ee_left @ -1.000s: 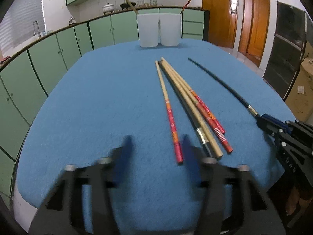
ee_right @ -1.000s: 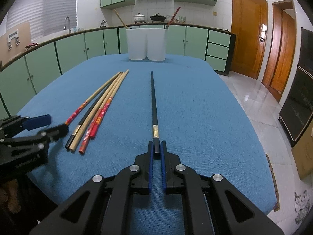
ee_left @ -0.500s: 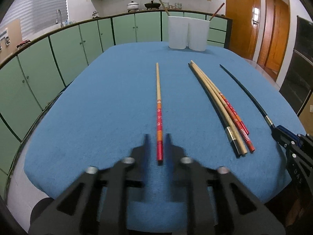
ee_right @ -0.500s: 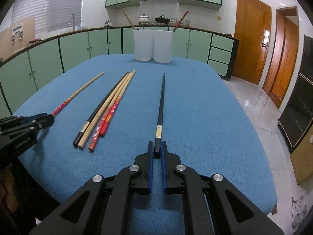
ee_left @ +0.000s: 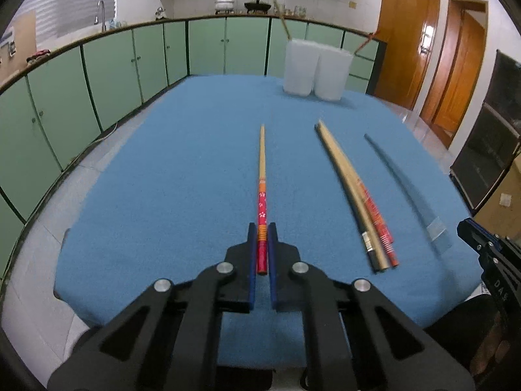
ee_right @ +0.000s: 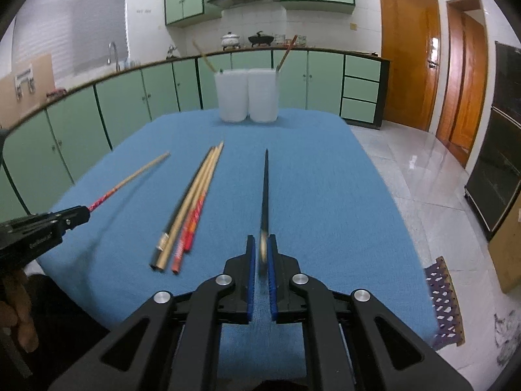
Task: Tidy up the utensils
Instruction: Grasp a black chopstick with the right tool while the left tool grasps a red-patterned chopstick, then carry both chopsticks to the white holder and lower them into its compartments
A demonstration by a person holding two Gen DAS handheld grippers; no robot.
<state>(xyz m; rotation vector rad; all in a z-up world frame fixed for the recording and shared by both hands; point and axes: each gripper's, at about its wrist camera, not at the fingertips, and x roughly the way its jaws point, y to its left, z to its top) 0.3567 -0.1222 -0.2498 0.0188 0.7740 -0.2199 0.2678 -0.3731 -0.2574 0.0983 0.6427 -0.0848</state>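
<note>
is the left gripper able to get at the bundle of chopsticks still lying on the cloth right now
Probably not yet. The left gripper is shut on the red-handled chopstick, so its jaws are taken. The bundle itself lies open on the blue cloth just beside it, with nothing covering it.

Left gripper (ee_left: pixel 261 254) and right gripper (ee_right: pixel 261 257): matte black angular frames with triangular cut-outs, four silver round screw heads each, blue-padded finger inner faces; white lettering on side housing.
</note>
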